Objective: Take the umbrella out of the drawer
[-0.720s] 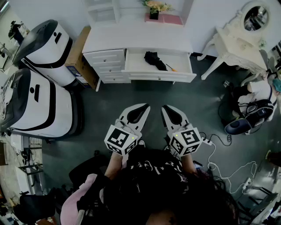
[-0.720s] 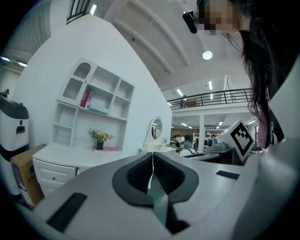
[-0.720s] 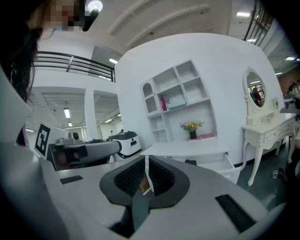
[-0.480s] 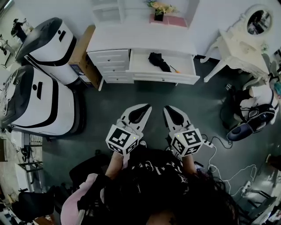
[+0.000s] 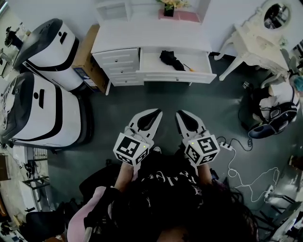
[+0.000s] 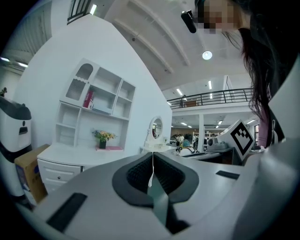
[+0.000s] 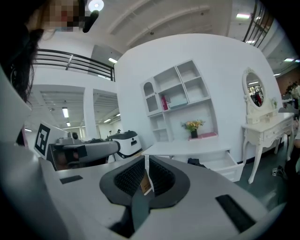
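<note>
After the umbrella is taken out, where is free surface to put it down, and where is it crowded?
The desk top is bare in front of the flower pot. The drawer is bare left of the umbrella. The floor before the desk is bare; cables crowd its right side.

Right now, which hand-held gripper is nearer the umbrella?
Right, slightly. Both are well short of the umbrella: right hand-held gripper just to its right, left hand-held gripper farther to its left.

Black lettered shirt [image 5: 166, 182]; white left gripper [image 5: 157, 113], right gripper [image 5: 179, 114], black-and-white marker cubes [image 5: 130, 150]
</note>
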